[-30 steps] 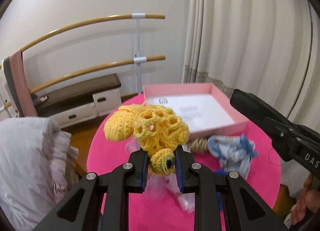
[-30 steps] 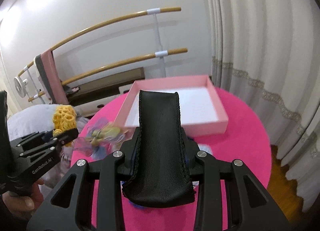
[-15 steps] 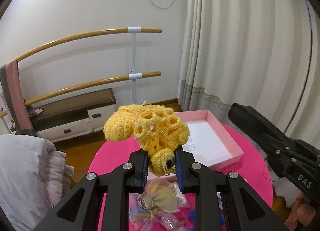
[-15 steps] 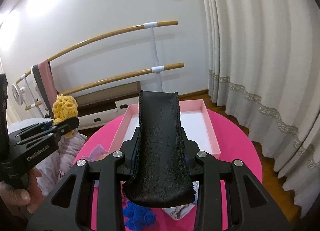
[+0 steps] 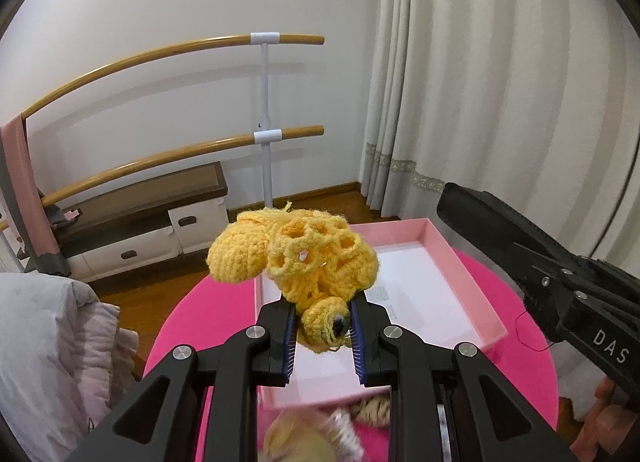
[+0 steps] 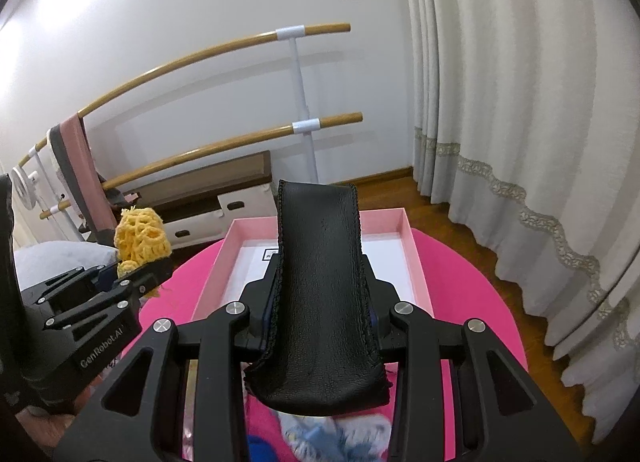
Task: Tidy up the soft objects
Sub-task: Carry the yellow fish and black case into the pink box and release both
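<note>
Two clamped loads: left hand-held gripper on yellow crochet toy, right hand-held gripper on black leather piece.

I see a yellow crochet toy with an open honeycomb pattern, a plain black leather piece, a pale pink box with a white floor, on a hot-pink table.

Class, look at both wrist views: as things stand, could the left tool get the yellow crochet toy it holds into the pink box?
Probably yes. The left tool is shut on the yellow crochet toy, with the open pink box just ahead of it. Its white floor looks bare, and the right tool holds its black leather piece off to the side.
</note>
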A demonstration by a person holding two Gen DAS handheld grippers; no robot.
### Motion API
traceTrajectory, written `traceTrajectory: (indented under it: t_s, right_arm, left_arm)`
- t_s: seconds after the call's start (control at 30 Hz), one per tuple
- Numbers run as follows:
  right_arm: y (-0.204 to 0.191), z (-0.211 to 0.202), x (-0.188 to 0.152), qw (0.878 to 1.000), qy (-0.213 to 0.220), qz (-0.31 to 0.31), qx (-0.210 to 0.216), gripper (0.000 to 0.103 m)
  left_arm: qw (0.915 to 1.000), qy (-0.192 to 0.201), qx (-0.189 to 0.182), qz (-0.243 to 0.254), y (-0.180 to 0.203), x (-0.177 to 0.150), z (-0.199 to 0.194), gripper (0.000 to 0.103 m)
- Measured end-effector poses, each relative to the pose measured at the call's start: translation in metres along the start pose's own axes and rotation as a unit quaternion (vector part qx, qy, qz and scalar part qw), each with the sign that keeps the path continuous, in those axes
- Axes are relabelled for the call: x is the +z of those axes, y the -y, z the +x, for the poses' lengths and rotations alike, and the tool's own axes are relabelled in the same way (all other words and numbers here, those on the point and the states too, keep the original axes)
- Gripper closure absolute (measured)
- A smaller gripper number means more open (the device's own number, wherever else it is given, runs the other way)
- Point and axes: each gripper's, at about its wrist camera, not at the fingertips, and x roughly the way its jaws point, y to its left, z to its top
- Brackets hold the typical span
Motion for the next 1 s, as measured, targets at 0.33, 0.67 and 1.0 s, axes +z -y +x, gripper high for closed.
traceTrajectory:
  t_s: [0.33,0.67,1.0]
  right_arm:
    - [0.018,0.076,0.026,0.998,-0.062,0.01,0.007,0.071]
    - [0.036,0.136,0.02,0.992,-0.121,0.026,0.017,0.07]
    - [0.041,0.156,0.012,0.989,-0.143,0.041,0.014,0.052]
  left_arm:
    - [0.9991,-0.042,0.007,-0.006,0.026,0.052,0.11,0.083]
    - [0.997,-0.074,0.021,-0.004,0.028,0.084,0.198,0.083]
    - [0.9958,-0.087,0.028,0.004,0.025,0.088,0.232,0.045]
